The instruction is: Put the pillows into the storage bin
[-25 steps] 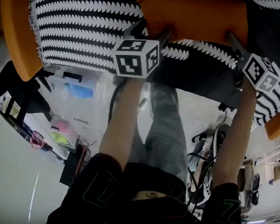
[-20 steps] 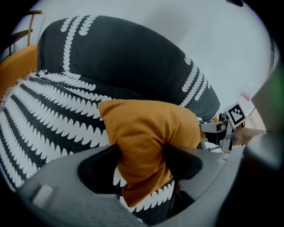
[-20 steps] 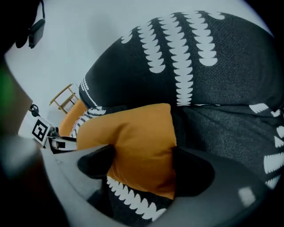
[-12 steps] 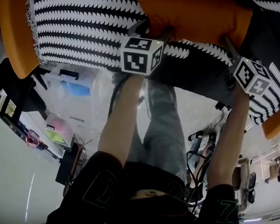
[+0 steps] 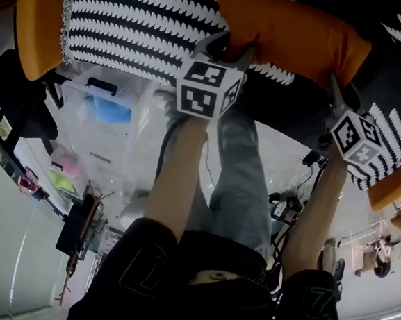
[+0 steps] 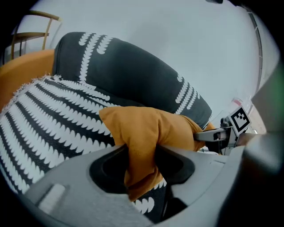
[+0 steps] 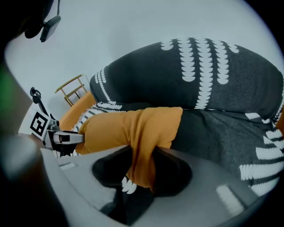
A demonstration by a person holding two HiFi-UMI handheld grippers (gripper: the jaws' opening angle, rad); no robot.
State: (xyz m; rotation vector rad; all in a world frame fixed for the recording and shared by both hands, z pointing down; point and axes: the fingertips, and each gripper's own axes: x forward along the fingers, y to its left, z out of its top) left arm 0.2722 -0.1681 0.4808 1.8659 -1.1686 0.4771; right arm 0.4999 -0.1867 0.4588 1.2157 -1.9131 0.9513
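Observation:
A small orange pillow [image 5: 288, 31] is gripped at both ends above the patterned pillows. My left gripper [image 5: 231, 50] is shut on its left end; its jaws have just been closing, and orange fabric [image 6: 146, 128] bunches between them. At the other end my right gripper [image 5: 336, 80] is shut too, its jaws also just closed, with the fabric [image 7: 133, 128] squeezed in their gap. A black pillow with white stripes [image 5: 142, 25] and a dark grey one [image 7: 199, 80] lie under it. A clear plastic bin [image 5: 98, 133] stands lower left in the head view.
A larger orange cushion [image 5: 38, 23] borders the striped pillow on the left, another [image 5: 394, 180] shows at the right edge. My legs [image 5: 240, 180] stand below the grippers. A black rack [image 5: 17, 105] is on the left, cables and gear [image 5: 294, 206] on the floor at right.
Both grippers have closed on the ends of the small orange pillow, and it has come up slightly off the patterned pillows. The head view has shifted.

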